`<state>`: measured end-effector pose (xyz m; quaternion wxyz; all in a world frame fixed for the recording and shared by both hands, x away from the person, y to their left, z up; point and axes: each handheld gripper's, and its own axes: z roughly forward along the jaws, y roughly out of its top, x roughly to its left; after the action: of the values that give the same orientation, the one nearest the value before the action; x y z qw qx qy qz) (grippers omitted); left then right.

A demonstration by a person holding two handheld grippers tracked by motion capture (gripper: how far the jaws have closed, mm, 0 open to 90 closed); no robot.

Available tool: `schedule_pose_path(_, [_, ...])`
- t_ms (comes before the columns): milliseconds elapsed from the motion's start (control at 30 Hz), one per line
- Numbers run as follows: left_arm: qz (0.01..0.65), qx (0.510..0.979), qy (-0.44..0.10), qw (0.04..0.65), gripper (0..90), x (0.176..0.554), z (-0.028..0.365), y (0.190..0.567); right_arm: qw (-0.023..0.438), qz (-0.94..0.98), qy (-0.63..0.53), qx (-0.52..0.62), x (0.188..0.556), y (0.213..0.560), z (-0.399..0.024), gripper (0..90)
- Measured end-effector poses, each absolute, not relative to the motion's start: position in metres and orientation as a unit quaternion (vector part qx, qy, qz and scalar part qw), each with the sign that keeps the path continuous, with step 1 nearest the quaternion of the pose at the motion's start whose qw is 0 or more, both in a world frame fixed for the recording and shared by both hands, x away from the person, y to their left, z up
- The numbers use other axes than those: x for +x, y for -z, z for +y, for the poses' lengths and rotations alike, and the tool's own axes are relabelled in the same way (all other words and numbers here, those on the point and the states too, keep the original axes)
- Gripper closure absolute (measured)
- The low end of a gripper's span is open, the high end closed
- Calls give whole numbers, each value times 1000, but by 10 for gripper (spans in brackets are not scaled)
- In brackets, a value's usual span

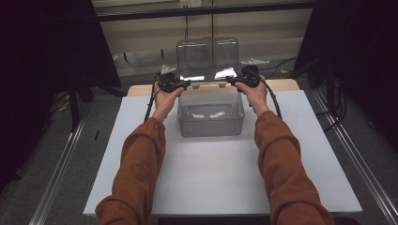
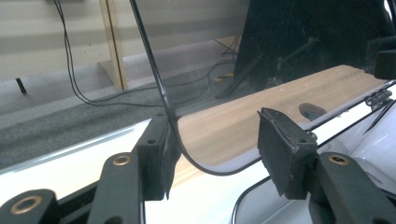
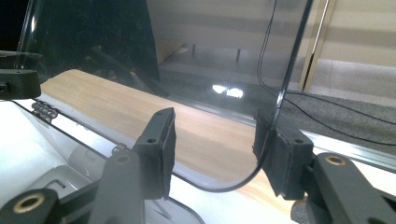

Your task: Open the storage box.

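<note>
A clear plastic box (image 1: 211, 119) stands on the white board, its hinged clear lid (image 1: 207, 54) raised upright behind it. My left gripper (image 1: 186, 85) is at the lid's lower left corner and my right gripper (image 1: 229, 79) at its lower right corner. In the left gripper view the lid's rounded edge (image 2: 161, 93) rests against one pad (image 2: 159, 154) while the other pad (image 2: 280, 149) stands apart, so the left gripper (image 2: 219, 140) is open. The right gripper (image 3: 215, 140) is likewise open: the lid edge (image 3: 285, 84) touches one pad (image 3: 280, 154) and the other is clear of it.
The white board (image 1: 211, 183) lies over a wooden tabletop (image 1: 281, 85). Black hinges (image 2: 379, 97) join lid and box at the back. Metal rails (image 1: 56, 173) run along the floor at both sides, with dark stands and cables behind the table.
</note>
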<state>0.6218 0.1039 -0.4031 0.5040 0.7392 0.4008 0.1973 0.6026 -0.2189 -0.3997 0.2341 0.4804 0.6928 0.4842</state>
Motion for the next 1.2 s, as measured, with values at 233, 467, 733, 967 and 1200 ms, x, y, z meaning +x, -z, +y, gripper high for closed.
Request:
schedule_pose_path(233, [406,740,-191,501,470,624,104,402,222,690,-485,489,605,401,-218,451])
schedule_pose_path(467, [421,734,-188,499,450,625,104,404,207,691,-488,492,607,406,-217,369])
schedule_pose_path(733, [431,725,-172,509,447,628,107,408,187,678,-499,506,610,411,-218,359])
schedule_pose_path(967, [436,723,-161,511,444,629,108,409,180,676,-497,514,610,411,-218,353])
schedule_pose_path(1200, [445,717,-149,515,441,630,109,410,172,669,-502,520,611,413,-218,343])
